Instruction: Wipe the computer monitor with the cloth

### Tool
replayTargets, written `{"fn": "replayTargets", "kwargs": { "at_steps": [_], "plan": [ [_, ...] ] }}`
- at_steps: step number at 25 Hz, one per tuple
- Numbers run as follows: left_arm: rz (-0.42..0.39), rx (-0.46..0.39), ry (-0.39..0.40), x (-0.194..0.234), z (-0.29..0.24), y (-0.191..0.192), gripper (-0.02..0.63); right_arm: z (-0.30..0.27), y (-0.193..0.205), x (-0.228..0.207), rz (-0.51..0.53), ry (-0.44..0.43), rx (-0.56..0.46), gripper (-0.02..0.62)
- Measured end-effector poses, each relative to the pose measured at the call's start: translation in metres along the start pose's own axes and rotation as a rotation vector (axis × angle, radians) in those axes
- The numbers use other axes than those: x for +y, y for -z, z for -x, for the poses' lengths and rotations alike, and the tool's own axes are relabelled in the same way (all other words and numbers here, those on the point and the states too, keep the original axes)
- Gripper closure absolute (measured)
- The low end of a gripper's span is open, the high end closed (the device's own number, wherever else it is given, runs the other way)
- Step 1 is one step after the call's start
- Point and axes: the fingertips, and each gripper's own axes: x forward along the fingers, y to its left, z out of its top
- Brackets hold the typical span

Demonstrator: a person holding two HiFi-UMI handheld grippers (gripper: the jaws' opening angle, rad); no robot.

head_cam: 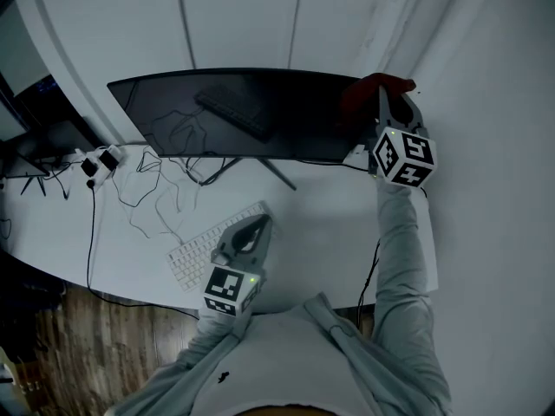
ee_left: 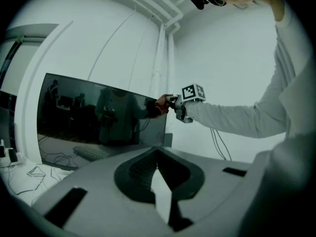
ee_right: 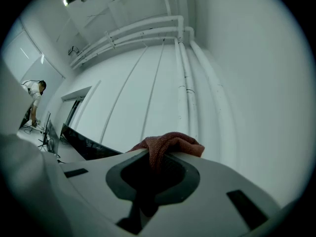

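The dark, wide monitor (head_cam: 234,115) stands at the back of the white desk (head_cam: 329,224). My right gripper (head_cam: 386,102) is shut on a red cloth (head_cam: 368,89) and holds it against the screen's upper right corner. From the left gripper view, the cloth (ee_left: 160,102) and right gripper (ee_left: 173,101) sit at the right edge of the monitor (ee_left: 98,115). In the right gripper view the cloth (ee_right: 170,142) bulges out of the gripper (ee_right: 153,157), and the monitor (ee_right: 84,142) is seen edge-on at the left. My left gripper (head_cam: 257,225) hangs shut and empty over the keyboard, its tip (ee_left: 157,154) toward the screen.
A white keyboard (head_cam: 195,254) lies on the desk's front left. Loose cables (head_cam: 147,180) and a white adapter (head_cam: 100,163) lie left of the monitor stand. A white wall rises close behind the screen. Wooden floor (head_cam: 87,336) shows beyond the desk edge. A person (ee_right: 34,90) bends far off.
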Motion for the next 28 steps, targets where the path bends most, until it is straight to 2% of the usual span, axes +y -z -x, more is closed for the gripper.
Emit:
{"fn": "replayTargets", "kwargs": {
  "at_steps": [7,14,28],
  "plan": [
    [0.022,0.013,-0.062,0.027,0.019,0.008,0.586,-0.017,-0.003,0.032,-0.015,-0.018,-0.027,0.558],
    [0.031,0.025,-0.112,0.063,0.039,0.017,0.585,-0.033,-0.007,0.086,-0.035,-0.077,-0.057,0.558],
    [0.046,0.005,-0.152,0.146,0.09,0.015,0.586,-0.067,-0.023,0.233,0.003,-0.203,-0.079,0.558]
  ]
}}
